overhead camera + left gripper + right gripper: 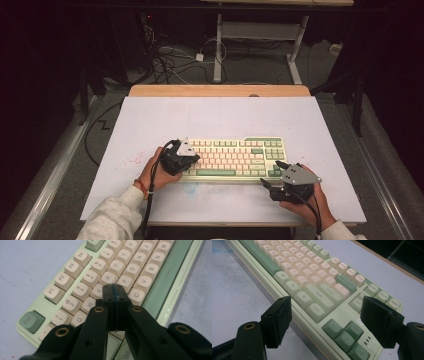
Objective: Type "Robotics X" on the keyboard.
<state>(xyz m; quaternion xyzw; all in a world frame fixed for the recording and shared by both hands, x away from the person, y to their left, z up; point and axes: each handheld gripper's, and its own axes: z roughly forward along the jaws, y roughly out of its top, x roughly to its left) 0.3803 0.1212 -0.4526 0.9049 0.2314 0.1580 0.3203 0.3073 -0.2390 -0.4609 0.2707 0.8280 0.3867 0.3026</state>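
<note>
Pressing keys: left hand-held gripper (115, 288), jaws together, sits over keyboard (235, 158) letters; right hand-held gripper (328, 322) waits wide; progress unclear.

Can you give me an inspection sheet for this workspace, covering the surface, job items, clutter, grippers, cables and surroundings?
Surface: pale table top on a wooden board; faint red specks near the left hand, a bluish smudge in front of the keyboard.
Job's things: green and cream keyboard, flat, square to the table's front edge.
Clutter: nothing seen.
Grippers: left gripper shut, tips over the keys around E and D, holding nothing; whether it presses a key cannot be told. Right gripper open, jaws either side of the keyboard's arrow-key corner, not touching.
Cables: one trails from each gripper toward the person; a tangle lies on the floor beyond the table.
Surroundings: dark room, white desk frame behind, carpeted floor.
</note>
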